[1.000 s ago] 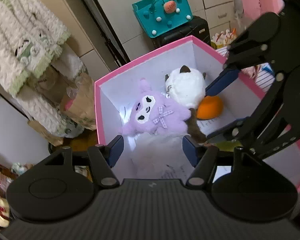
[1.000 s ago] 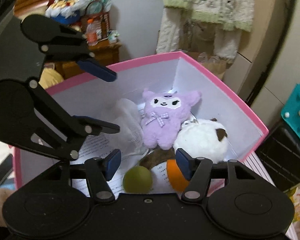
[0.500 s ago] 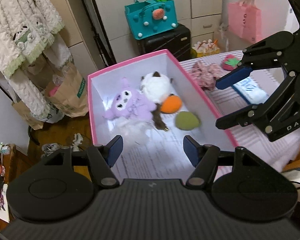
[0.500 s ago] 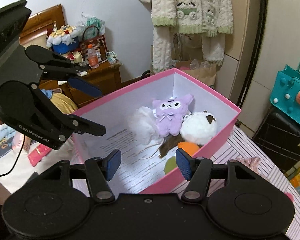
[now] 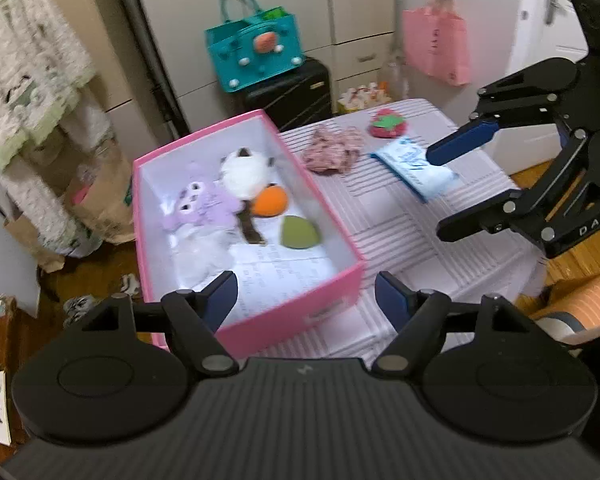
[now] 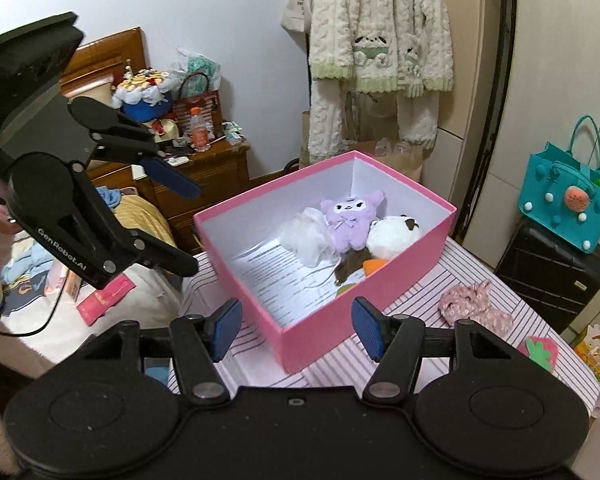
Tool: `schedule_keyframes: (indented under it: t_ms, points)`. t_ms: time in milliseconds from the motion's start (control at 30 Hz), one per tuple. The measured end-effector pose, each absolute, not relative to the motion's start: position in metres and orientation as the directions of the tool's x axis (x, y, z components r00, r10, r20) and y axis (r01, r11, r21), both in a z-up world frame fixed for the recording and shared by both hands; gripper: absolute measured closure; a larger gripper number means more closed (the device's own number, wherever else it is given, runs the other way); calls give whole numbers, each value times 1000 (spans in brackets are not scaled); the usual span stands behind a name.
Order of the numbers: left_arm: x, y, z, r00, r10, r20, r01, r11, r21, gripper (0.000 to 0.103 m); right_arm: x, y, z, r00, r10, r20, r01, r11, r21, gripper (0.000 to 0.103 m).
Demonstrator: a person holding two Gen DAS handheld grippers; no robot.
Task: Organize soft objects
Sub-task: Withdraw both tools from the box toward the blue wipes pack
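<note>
Three soft things lie outside the pink box [image 5: 342, 278] on the striped tabletop [image 5: 412, 232], and the rest sit inside it. Largest is the box itself, at the left of the table, holding a white fluffy bundle [image 6: 306, 236], a purple plush [image 5: 204, 208], a white round plush [image 5: 242, 172], an orange ball [image 5: 270, 202] and a green ball [image 5: 298, 232], all crowded toward its far end while the near half shows only paper lining. To the right of the box, well apart from it, lies the blue-and-white packet [image 5: 414, 170], its long axis running from far-left to near-right; beyond it are the floral cloth [image 5: 332, 152] just beside the box's far corner and the small red strawberry plush [image 5: 388, 124] farther still. The right gripper [image 5: 466, 184] hangs spread wide and empty directly over the near end of the packet, so it is probably the nearer tool for that pick. The left gripper [image 5: 306, 296] is likewise released, holding nothing, above the box's near wall.
</note>
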State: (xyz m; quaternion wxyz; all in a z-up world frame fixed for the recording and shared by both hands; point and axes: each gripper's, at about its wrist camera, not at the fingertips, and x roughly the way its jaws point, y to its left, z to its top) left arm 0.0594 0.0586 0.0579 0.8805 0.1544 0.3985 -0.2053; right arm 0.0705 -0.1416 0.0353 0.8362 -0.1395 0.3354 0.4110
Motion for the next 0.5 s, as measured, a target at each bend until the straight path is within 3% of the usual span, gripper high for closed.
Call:
schedule_keyframes:
  t_ms: [500]
  points:
    - [9, -1, 49, 583, -329, -743, 613, 778, 137, 20, 7, -205, 30, 537, 575, -618, -709, 704, 39, 34]
